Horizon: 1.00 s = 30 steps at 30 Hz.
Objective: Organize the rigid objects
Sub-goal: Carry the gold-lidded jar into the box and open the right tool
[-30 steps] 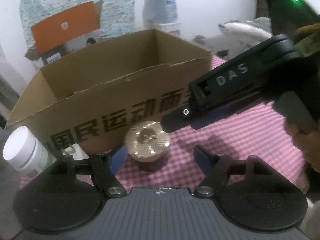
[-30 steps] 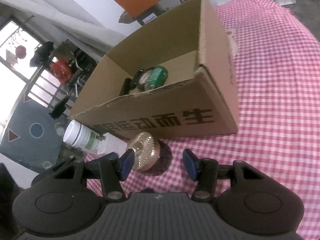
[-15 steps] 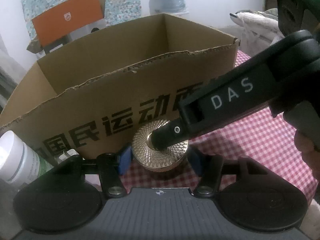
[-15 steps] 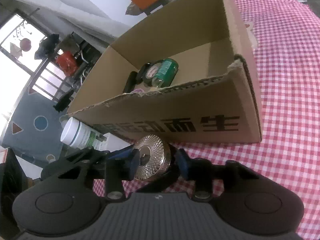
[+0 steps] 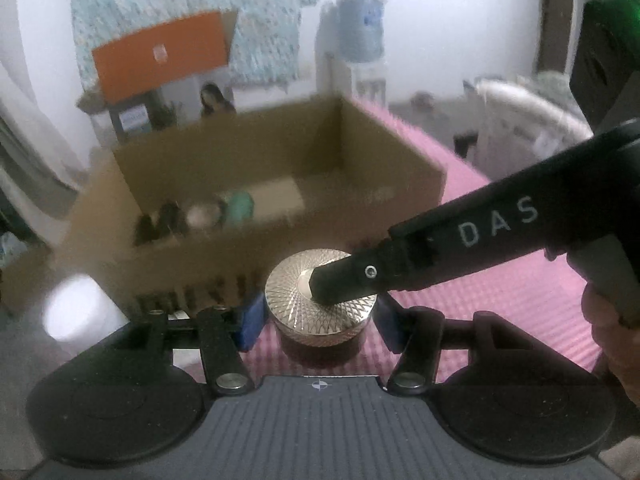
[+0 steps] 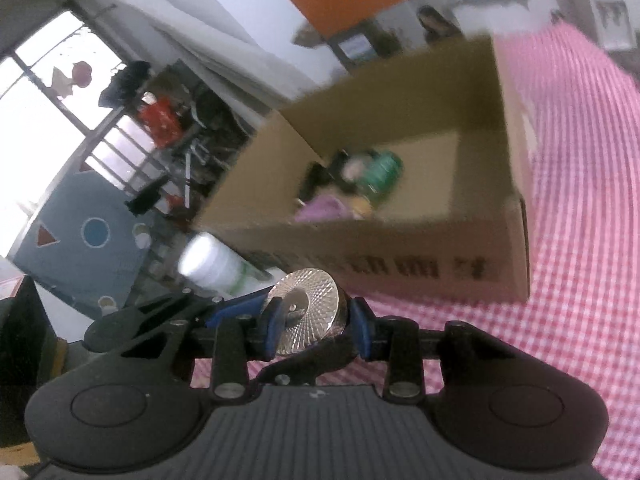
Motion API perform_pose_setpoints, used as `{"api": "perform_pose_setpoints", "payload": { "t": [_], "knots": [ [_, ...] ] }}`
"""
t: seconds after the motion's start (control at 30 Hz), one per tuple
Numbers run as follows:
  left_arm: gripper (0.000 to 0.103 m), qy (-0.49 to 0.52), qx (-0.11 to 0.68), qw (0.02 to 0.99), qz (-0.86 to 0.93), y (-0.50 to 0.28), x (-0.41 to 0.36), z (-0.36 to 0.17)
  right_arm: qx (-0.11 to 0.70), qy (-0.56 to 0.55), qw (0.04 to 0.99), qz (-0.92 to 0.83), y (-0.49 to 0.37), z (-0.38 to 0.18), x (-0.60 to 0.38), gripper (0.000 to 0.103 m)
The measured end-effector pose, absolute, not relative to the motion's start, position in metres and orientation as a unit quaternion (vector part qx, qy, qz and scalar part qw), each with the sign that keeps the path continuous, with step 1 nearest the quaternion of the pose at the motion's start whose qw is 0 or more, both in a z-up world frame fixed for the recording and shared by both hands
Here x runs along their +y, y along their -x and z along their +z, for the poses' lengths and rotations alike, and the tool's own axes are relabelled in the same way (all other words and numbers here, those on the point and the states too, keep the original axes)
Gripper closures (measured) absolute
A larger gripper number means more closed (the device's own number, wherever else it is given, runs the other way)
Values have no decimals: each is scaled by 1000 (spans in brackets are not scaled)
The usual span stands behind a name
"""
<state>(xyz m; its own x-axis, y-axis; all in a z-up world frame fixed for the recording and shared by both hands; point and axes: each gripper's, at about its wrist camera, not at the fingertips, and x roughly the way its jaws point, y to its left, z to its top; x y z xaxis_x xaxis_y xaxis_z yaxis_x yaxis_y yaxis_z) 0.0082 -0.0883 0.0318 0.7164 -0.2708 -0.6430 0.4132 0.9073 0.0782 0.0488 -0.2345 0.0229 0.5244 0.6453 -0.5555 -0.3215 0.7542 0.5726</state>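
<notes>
Jar, round, with a gold ridged lid, between both pairs of blue fingers; left gripper with its fingers pinching the jar's sides below the lid, having just closed a little further on it; right gripper with its fingers clamping the lid across its rim, likewise just closed tighter; in the left view the right gripper's black body crosses from the right, its tip over the lid's centre, a hand at its grip; jar in front of the box, near its printed front wall; whether the jar touches the cloth cannot be told, the surroundings being blurred; box of brown cardboard, open at the top, with black printed characters along its front; inside it a green can, a purple item and dark items too blurred to name; white bottle with a green label to the left of the jar, outside the box near its front corner; cloth pink-and-white checked, covering the counter under box and jar; orange box beyond, against the far wall; window at far left of the right view.
</notes>
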Motion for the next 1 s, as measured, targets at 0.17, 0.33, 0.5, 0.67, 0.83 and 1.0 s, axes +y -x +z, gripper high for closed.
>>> {"api": "perform_pose_setpoints", "payload": {
  "t": [0.17,0.33,0.5,0.67,0.83,1.0],
  "knots": [
    [47,-87,291,936,-180,-17,-87,69,355,-177,867,301,-49,68,-237,64],
    [47,-72,282,941,-174,-53,-96,87,345,-155,874,305,-82,100,-244,64],
    [47,-45,319,930,-176,-109,-102,85,379,-132,868,292,-139,108,-244,64],
    [47,0,392,903,-177,-169,-103,61,434,-109,852,272,-195,89,-237,64],
    [47,33,458,871,-175,-218,-103,36,491,-93,827,259,-246,64,-232,64],
    [47,45,488,855,-167,-243,-103,23,517,-68,817,247,-272,51,-225,64]
  ]
}}
